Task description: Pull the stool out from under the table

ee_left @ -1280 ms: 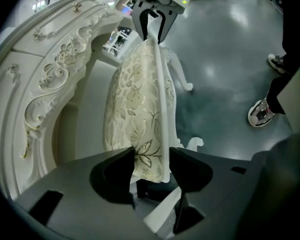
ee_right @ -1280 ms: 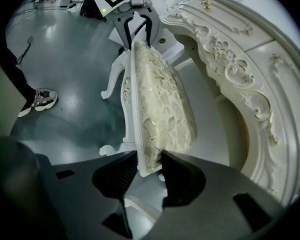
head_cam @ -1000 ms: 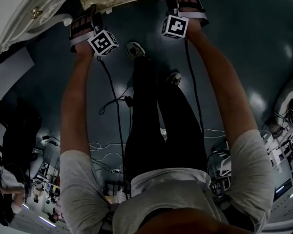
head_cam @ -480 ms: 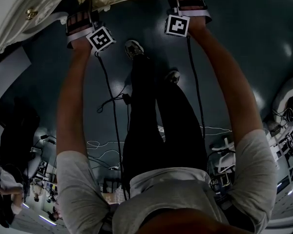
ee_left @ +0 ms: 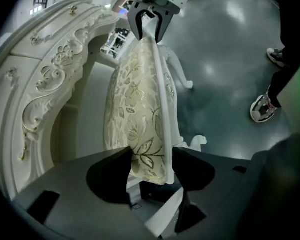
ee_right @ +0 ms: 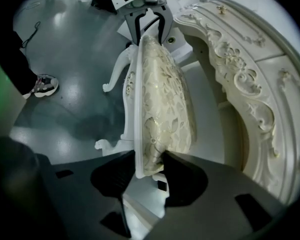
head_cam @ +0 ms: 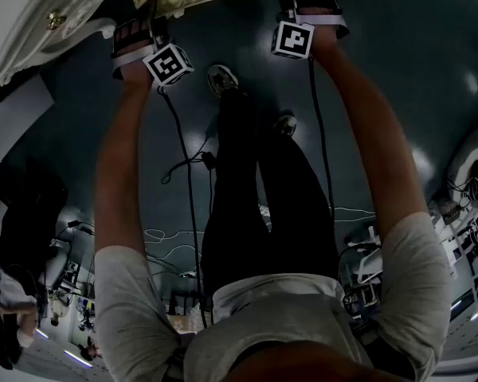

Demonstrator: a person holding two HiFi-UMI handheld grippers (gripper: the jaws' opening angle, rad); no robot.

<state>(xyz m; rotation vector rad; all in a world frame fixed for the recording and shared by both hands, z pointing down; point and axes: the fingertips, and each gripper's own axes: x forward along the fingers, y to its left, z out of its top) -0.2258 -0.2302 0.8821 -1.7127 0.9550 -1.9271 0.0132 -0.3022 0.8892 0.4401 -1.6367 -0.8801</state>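
Grey floor (ee_left: 230,59), stool (ee_left: 140,99) between just-closing left claw (ee_left: 151,156)

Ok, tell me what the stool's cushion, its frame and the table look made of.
Cushion: woven fabric, cream with a shiny floral pattern, likely brocade; it bulges softly.
Stool frame: probably painted wood, glossy white, with carved curled feet.
Table: likely the same white-painted wood, with carved scrollwork and gilt touches.
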